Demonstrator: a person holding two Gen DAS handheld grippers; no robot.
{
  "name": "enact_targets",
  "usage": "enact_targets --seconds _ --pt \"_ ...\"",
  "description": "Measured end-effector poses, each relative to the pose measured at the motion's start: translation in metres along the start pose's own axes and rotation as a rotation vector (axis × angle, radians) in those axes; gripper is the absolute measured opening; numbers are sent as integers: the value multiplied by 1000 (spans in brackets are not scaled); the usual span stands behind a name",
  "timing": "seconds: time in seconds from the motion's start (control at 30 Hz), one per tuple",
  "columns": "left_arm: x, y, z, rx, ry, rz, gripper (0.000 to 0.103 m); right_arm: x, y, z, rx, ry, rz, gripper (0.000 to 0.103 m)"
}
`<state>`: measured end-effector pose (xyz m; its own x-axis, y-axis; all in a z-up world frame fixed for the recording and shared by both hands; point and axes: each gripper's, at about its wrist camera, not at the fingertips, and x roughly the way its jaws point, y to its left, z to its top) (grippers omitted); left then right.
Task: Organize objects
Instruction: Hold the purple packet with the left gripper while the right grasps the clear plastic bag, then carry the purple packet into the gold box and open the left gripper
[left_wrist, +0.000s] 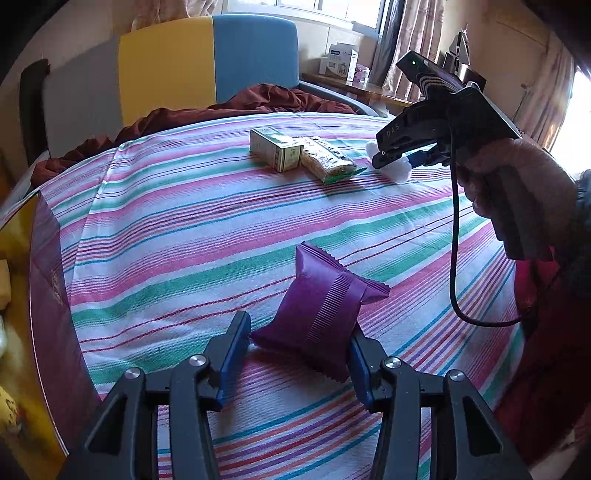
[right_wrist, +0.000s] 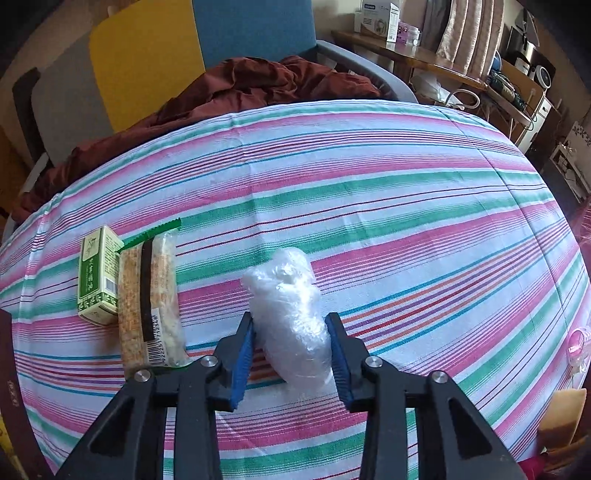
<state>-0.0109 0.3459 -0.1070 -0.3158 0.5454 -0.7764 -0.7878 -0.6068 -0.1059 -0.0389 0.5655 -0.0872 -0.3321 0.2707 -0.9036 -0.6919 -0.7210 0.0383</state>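
Left tongs spread around the purple packet — right pad touching its edge, left pad just clear; packet lying near on the striped surface, not lifted. Right tongs spread either side of the white plastic-wrapped bundle, pads close against it or barely touching; cannot tell whether any squeeze is on. Bundle right of the other goods, well apart from the purple packet.

Risks, as judged:
- Puffy packet, slick foil — likely to squirt out or pivot if pinched off-centre near the crimped end.
- Soft wrap on the bundle may crumple and slip through the pads; possible drag along the cloth, rucking the stripes.
- Bundle close to the cracker pack; a careless sweep left could knock it and the green box out of line.
- Cable hanging from the right tool could snag on a crossing move.

Count:
- Purple packets: one.
- Wrapped bundles: one.
- Cracker packs: one, touching the green box.
- Green boxes: one.
- Dark red box at far left edge: one, partly seen.
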Motion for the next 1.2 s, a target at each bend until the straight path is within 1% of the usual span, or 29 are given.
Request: enact_targets --seconds 0.03,0.2,0.3,0.37,0.43,0.63,0.87,1.03,1.2 --pt "0 0 0 2 0 3 50 1 2 0 -6 7 1 29" --pt "-3 1 0 -11 10 17 50 5 0 -2 -2 27 8 29" --pt "-9 3 -1 -41 19 17 50 6 -2 -1 -16 32 22 29" --pt "-13 5 -3 -53 24 37 50 6 -3 -1 -18 33 22 29" --pt "-19 7 -4 -60 22 42 50 7 -2 0 -23 33 20 29" --pt "-35 6 -5 -46 2 82 50 6 2 -2 -49 34 11 29" --pt "-67 4 -2 -24 -57 126 50 6 5 -1 -61 32 5 29" --pt "-89 9 -1 -36 -94 143 50 7 4 -2 -71 32 2 29" --pt "-112 26 -5 -74 -122 170 50 7 5 -3 -85 30 -2 29"
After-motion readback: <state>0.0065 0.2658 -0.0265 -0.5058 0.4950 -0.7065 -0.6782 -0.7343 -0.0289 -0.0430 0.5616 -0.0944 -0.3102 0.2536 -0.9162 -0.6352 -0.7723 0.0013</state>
